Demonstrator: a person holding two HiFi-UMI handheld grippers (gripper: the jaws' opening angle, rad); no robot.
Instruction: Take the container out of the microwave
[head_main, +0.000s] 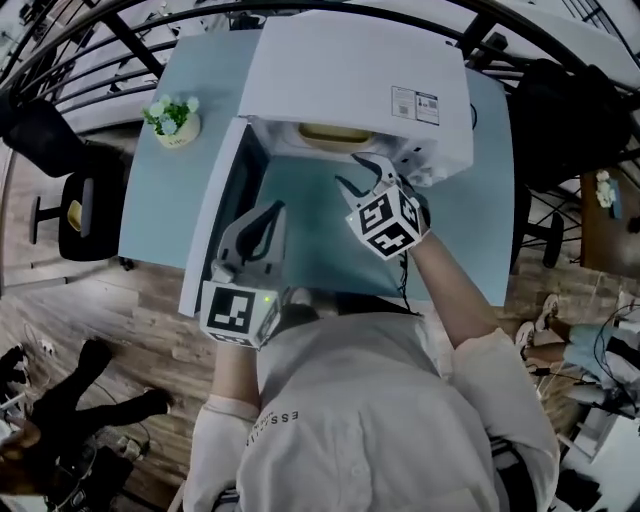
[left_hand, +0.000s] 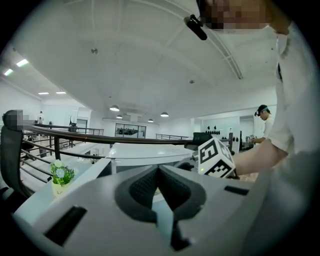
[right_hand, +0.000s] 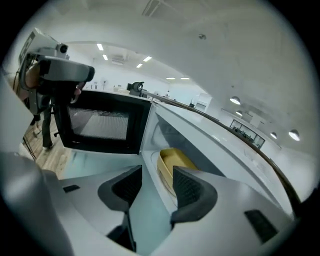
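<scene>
A white microwave (head_main: 350, 70) stands at the back of the light blue table (head_main: 160, 205), its door (head_main: 212, 215) swung open to the left. Inside lies a shallow yellow container (head_main: 335, 133), which in the right gripper view lies a little beyond the jaws as the yellow container (right_hand: 175, 161). My right gripper (head_main: 350, 170) is open just in front of the microwave's opening, with nothing between its fingers. My left gripper (head_main: 276, 210) is shut and empty, lower down beside the open door. In the left gripper view the left gripper (left_hand: 159, 172) has its pads touching.
A small pot of flowers (head_main: 173, 120) stands on the table's left side, left of the door. A black chair (head_main: 70, 215) stands off the table's left edge, and black railings curve behind the microwave. Another person (head_main: 60, 400) is on the floor at lower left.
</scene>
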